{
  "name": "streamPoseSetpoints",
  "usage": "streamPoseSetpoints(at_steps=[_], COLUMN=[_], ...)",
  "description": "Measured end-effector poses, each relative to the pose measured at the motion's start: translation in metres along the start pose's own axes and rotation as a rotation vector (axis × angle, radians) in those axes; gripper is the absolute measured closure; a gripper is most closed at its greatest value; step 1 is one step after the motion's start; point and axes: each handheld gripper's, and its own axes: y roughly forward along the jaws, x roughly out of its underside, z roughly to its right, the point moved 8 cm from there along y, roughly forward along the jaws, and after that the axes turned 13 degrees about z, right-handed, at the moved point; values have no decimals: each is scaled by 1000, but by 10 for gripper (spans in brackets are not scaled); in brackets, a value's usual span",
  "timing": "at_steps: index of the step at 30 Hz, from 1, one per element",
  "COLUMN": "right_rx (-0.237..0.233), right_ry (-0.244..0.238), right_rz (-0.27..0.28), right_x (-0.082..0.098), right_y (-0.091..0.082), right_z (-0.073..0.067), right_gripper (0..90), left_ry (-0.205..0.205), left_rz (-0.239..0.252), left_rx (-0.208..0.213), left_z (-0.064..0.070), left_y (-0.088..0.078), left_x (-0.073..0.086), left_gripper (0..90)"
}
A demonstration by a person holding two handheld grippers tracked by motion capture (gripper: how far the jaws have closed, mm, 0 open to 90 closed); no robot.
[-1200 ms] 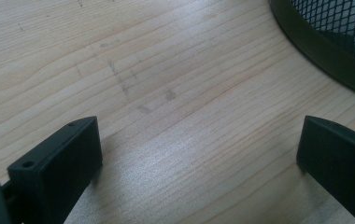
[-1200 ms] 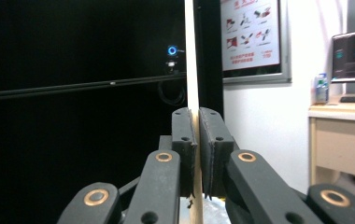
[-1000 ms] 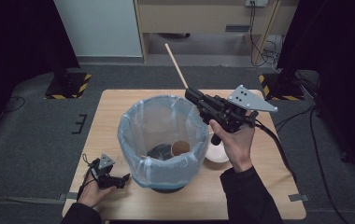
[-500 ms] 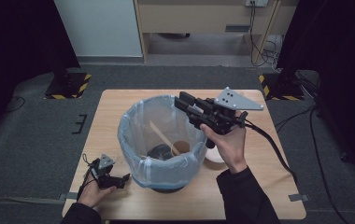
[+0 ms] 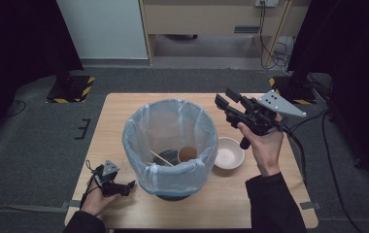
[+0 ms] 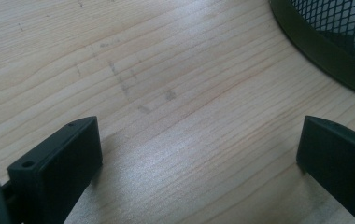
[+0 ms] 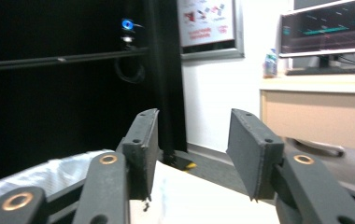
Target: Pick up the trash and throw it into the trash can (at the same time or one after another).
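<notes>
A thin wooden stick (image 5: 162,158) lies slanted inside the bin (image 5: 158,126), a mesh basket lined with a pale blue bag, next to a brown paper cup (image 5: 187,154). My right gripper (image 5: 225,97) is held in the air just right of the bin's rim, pointing left and away. Its jaws have just been opening and are open with nothing between them (image 7: 193,116). My left gripper (image 5: 126,187) rests low at the table's front left, beside the bin's base. Its jaws stand open over bare wood (image 6: 199,130).
A white bowl (image 5: 228,153) sits on the wooden table (image 5: 119,111) right of the bin, under my right forearm. The bin's dark mesh base (image 6: 325,37) is close to the left gripper. The bag's rim (image 7: 49,172) lies below the right jaws. Cabinets and cables stand beyond the table.
The stick, held up by the right gripper a second ago, has dropped into the bin. The right gripper's jaws have opened and the hand has drawn back to the right. The left hand stayed put.
</notes>
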Motion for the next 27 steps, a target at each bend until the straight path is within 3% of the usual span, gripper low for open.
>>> streamPoseSetpoints(at_steps=[11, 16, 17, 27], right_rx=[136, 175, 194, 267], right_ry=[-1, 3, -1, -2], right_rz=[-92, -128, -151, -268], right_x=[49, 69, 80, 134], right_y=[-22, -29, -34, -54], right_z=[57, 73, 82, 114], right_gripper=[453, 438, 430, 386], left_ry=[0, 0, 0, 0], left_rz=[0, 0, 0, 0], left_rx=[0, 0, 0, 0], left_z=[0, 0, 0, 0], left_y=[0, 0, 0, 0], left_x=[0, 0, 0, 0], left_gripper=[0, 0, 0, 0])
